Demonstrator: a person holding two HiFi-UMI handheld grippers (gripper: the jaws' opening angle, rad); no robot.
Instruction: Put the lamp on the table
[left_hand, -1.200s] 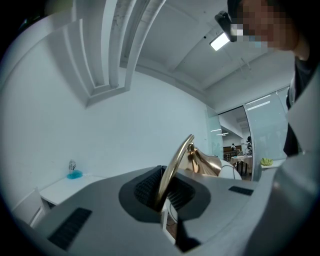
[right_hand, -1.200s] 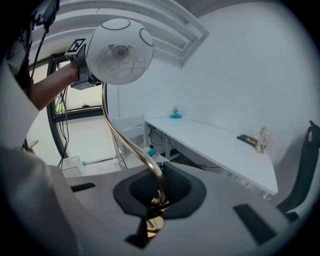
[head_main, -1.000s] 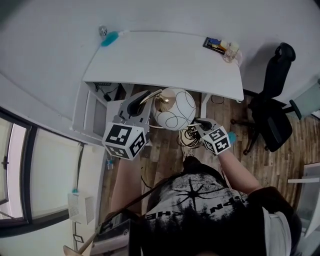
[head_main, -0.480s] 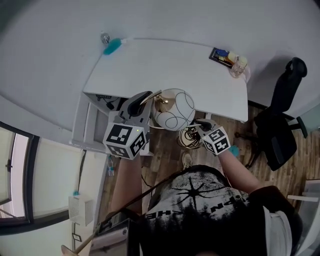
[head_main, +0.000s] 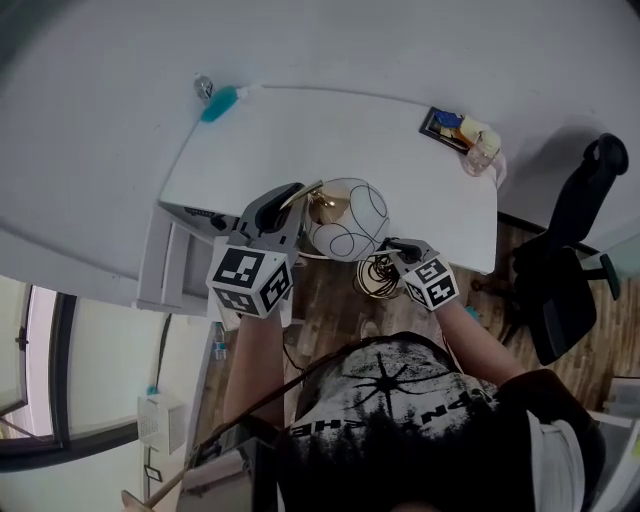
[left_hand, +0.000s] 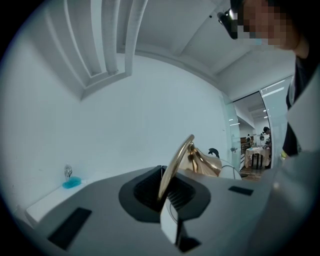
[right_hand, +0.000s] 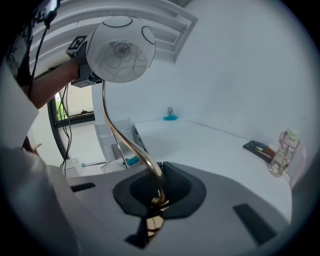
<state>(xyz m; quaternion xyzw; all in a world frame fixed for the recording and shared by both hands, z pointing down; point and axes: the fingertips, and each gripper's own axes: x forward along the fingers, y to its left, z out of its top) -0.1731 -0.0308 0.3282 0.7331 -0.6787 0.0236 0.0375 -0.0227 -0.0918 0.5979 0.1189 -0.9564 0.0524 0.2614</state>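
Table (head_main: 330, 125) is lying ahead of and below both sets of fingers, and the lamp (head_main: 352, 218) is hanging in the air between the two grips, about at the table's near edge, not yet set down. Left gripper (head_main: 283, 195) is clamping fully shut on the gold stem (left_hand: 175, 165) just beside the white globe shade (right_hand: 120, 47); right gripper (head_main: 398, 246) is clamping shut on the stem's lower end. My read: both grips should be advancing together and level, lowering onto the bare top ahead of the right fingers, clear of the bottle (right_hand: 281, 152) to their right.
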